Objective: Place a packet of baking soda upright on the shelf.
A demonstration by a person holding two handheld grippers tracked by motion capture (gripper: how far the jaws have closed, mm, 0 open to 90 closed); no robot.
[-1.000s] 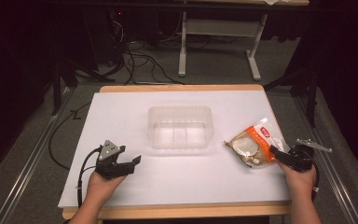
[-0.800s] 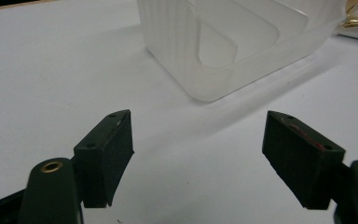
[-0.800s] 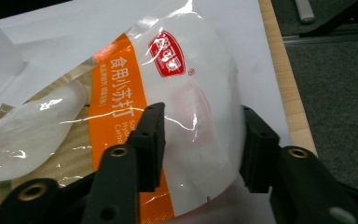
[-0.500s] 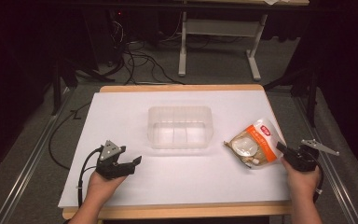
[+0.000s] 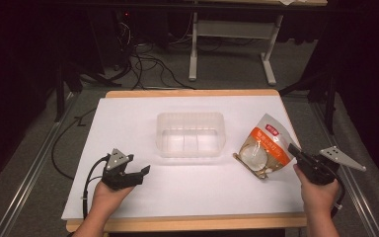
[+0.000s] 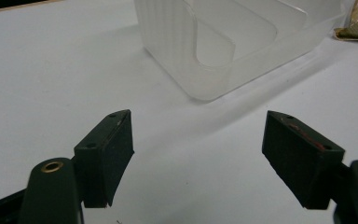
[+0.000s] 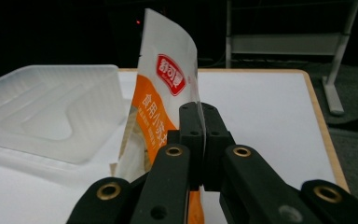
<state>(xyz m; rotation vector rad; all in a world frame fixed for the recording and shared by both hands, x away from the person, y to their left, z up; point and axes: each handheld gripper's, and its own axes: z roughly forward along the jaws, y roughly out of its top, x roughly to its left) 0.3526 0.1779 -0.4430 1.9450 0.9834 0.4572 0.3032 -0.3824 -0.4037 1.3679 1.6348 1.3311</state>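
Orange-and-white snack pouch (image 5: 265,146) with red logo and clear window is clamped at one edge by right claw (image 5: 293,147), lifted and tilted over the desk (image 5: 128,123) right of clear plastic tray (image 5: 191,133); left claw (image 5: 146,169) is held apart, empty

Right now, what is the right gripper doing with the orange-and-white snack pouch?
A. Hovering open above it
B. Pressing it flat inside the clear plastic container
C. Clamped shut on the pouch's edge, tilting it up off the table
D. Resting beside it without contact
C: in the right gripper view the right gripper has its jaws closed on the edge of the snack pouch, which stands tilted up beside the clear plastic container, not inside it.
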